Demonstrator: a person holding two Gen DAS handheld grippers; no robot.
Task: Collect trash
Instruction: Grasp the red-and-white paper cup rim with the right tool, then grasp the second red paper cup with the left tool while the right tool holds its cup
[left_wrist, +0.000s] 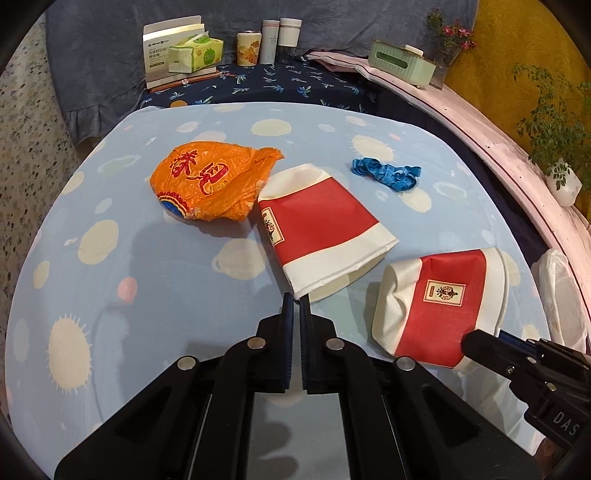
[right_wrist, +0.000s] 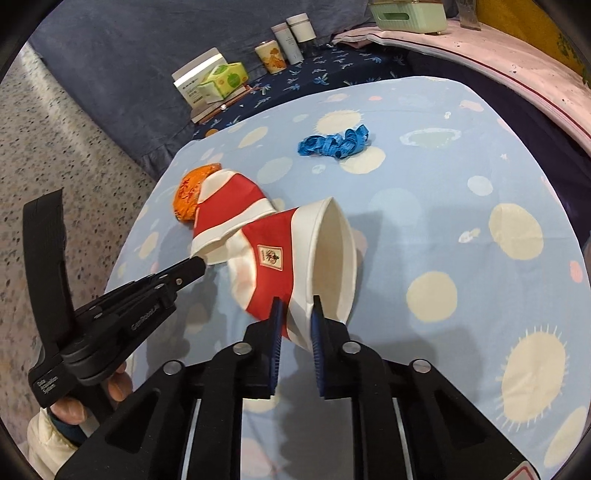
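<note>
Two crushed red-and-white paper cups lie on the blue spotted tablecloth (left_wrist: 110, 295). My left gripper (left_wrist: 294, 301) is shut, its tips at the rim corner of the flattened cup (left_wrist: 317, 225); whether it pinches that rim is unclear. My right gripper (right_wrist: 297, 308) is shut on the rim of the nearer cup (right_wrist: 288, 254), which also shows in the left wrist view (left_wrist: 439, 306). An orange plastic bag (left_wrist: 214, 181) lies left of the flattened cup. A crumpled blue strip (left_wrist: 386, 173) lies farther back; it also shows in the right wrist view (right_wrist: 334, 144).
A darker patterned table behind holds a tissue pack (left_wrist: 195, 53), a box, a cup and two white canisters (left_wrist: 280, 37). A green tissue box (left_wrist: 402, 62) and plants (left_wrist: 550, 118) sit on the pink ledge at right. A white bag (left_wrist: 561, 288) hangs off the right edge.
</note>
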